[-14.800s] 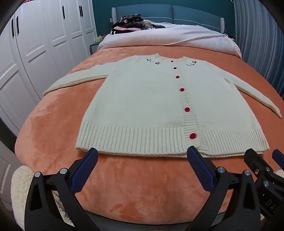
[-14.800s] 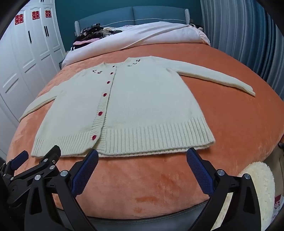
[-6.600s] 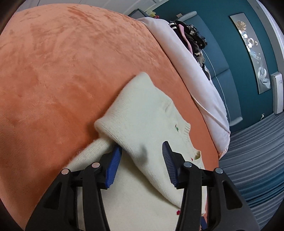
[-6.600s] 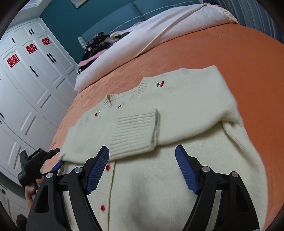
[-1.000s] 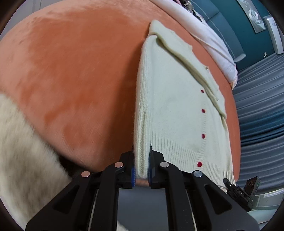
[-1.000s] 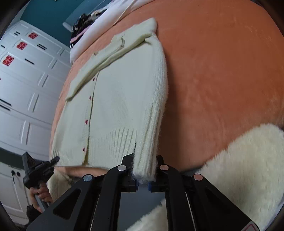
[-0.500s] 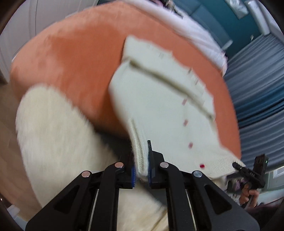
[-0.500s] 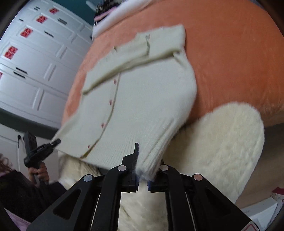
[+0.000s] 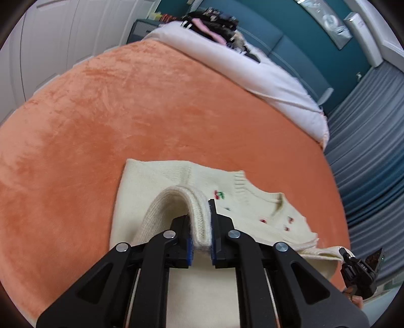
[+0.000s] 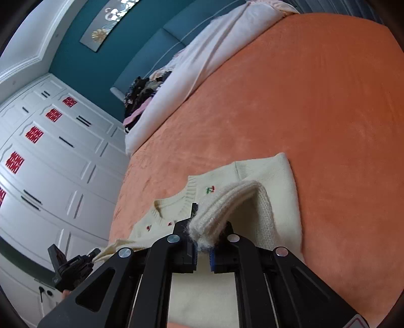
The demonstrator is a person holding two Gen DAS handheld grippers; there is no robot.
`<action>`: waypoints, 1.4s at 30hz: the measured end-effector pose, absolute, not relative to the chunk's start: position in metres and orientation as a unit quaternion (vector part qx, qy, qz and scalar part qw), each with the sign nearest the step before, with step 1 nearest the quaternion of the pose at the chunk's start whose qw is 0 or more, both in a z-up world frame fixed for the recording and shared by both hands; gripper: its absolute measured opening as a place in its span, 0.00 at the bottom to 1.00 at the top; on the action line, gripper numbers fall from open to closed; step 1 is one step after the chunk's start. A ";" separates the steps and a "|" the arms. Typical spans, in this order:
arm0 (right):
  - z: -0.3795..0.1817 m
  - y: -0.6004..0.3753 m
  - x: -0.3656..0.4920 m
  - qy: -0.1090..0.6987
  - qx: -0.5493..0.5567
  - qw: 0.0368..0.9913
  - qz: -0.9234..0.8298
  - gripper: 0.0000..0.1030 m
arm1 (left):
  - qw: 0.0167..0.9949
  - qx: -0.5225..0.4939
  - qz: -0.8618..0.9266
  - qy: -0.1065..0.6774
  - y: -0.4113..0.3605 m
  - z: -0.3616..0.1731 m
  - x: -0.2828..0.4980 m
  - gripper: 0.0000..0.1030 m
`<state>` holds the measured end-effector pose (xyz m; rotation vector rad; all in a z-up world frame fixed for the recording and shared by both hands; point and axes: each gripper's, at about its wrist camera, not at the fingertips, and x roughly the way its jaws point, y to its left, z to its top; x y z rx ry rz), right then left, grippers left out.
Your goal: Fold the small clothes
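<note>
A cream knitted cardigan (image 9: 156,186) with red buttons and cherry embroidery lies on the orange bed cover (image 9: 101,126), its sleeves folded in across the chest. My left gripper (image 9: 200,233) is shut on the ribbed hem's left corner, carried up over the body toward the collar. My right gripper (image 10: 202,238) is shut on the hem's right corner, likewise held above the cardigan (image 10: 272,174) near its collar. The lower body of the cardigan is hidden under the grippers.
The orange cover (image 10: 315,101) stretches far beyond the cardigan. A white duvet (image 9: 240,68) and a pile of dark clothes (image 9: 214,22) lie at the teal headboard. White wardrobes (image 10: 50,156) stand on the left, grey curtains (image 9: 366,131) on the right.
Both grippers, which held the hem off the bed's foot edge, have swung the hem up and forward over the cardigan toward its collar. The body now doubles over itself.
</note>
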<state>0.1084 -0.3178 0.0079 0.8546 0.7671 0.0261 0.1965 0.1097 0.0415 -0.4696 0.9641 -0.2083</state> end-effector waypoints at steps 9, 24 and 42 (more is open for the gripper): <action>-0.064 -0.319 0.163 0.396 0.436 0.808 -0.027 0.06 | 0.837 -0.216 -0.054 0.500 0.105 -0.032 0.244 0.12; -0.005 -0.314 0.110 0.374 0.276 0.884 -0.046 0.85 | 0.889 -0.185 -0.061 0.415 0.146 0.012 0.199 0.95; 0.003 -0.326 0.155 0.370 0.329 0.869 -0.015 0.08 | 0.870 -0.162 -0.032 0.464 0.122 0.021 0.263 0.00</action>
